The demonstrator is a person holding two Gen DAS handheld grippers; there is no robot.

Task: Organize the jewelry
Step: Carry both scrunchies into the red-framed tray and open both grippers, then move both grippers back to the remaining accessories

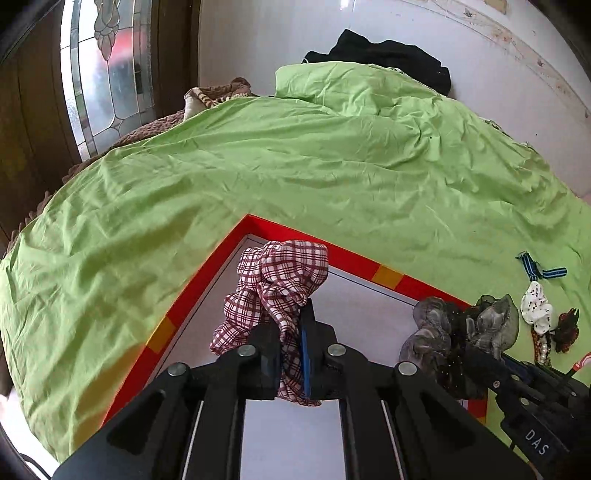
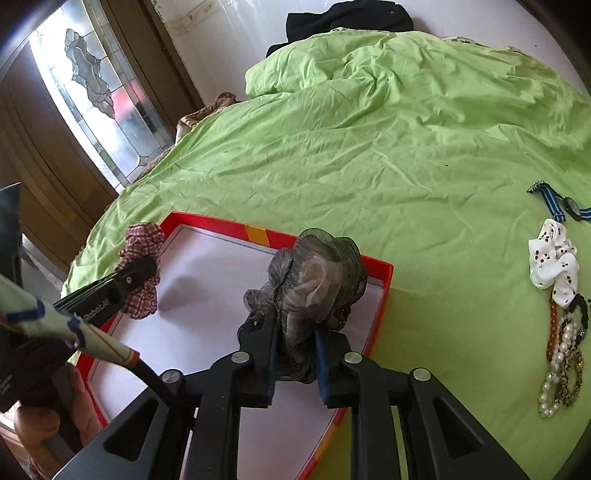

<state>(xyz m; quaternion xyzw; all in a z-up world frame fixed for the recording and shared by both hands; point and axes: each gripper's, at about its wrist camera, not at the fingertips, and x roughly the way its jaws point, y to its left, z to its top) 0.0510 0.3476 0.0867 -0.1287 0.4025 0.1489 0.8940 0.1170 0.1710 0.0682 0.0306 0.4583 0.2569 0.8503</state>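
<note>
Two black tongs, each clenched on a fabric scrunchie, above a shallow red-rimmed tray (image 2: 384, 291) with a white floor, lying on a bed under a wrinkled lime-green sheet (image 1: 295, 166). Left tongs (image 1: 291, 354) gripping a red-and-white checked scrunchie (image 1: 273, 288), bunched upward between the fingers, over the tray's far left corner. Right tongs (image 2: 295, 363) gripping a grey gauzy scrunchie (image 2: 314, 280), over the tray near its right rim. From the left wrist view, that grey scrunchie and the right tongs at the lower right edge; from the right wrist view, the checked scrunchie and left tongs at the left. To the right of the tray, well apart on the sheet: a watch (image 2: 570, 206) with a blue striped strap, nearer a white scrunchie (image 2: 554, 266) with dark spots, nearer still a cluster of beaded bracelets (image 2: 563, 362), pearl, amber and dark, touching one another. Black clothing (image 2: 347, 18) at the far end of the bed against a white wall. Leaded glass door panel (image 1: 107, 70) at the upper left
</note>
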